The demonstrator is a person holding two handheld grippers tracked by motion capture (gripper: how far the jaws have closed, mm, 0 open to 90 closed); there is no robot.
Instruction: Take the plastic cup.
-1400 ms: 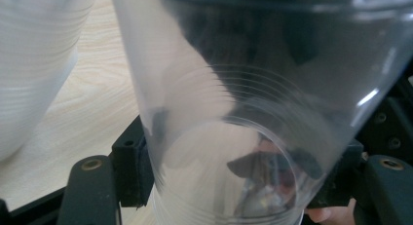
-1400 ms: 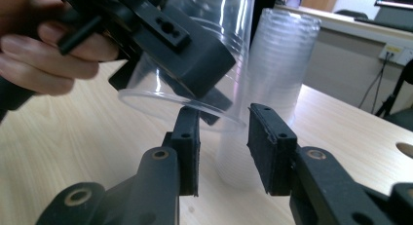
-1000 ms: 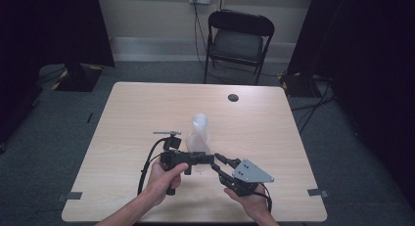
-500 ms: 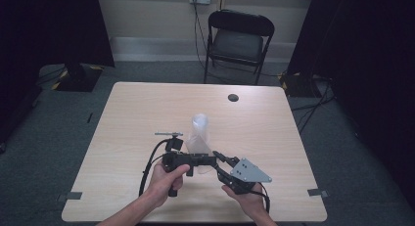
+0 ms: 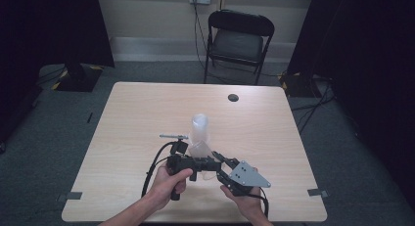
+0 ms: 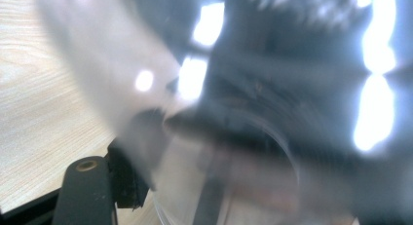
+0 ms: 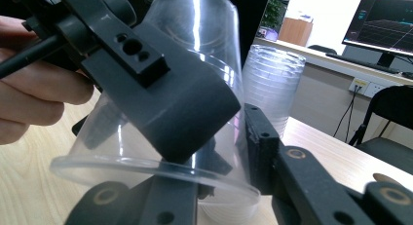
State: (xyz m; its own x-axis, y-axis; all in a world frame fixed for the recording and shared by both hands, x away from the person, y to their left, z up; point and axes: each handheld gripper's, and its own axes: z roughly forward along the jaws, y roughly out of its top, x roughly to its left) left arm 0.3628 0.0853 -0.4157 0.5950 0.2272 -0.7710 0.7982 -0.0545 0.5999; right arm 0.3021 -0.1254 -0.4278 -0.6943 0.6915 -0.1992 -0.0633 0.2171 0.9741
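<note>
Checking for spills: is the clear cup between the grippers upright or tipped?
Tipped and empty: the clear cup is mouth-down and tilted, its rim slanting above the table.

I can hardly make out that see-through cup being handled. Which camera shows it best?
The right gripper view: the clear cup is sharp and close, upside-down between tool jaws. The high view shows it small; the left gripper view shows it as a blur.

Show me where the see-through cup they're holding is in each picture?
High view: the clear cup sits low in the middle, just above the hands.
Left gripper view: blurry, it covers the middle and right.
Right gripper view: upside down, left of centre.
Shared landmark: the wooden table.
</note>
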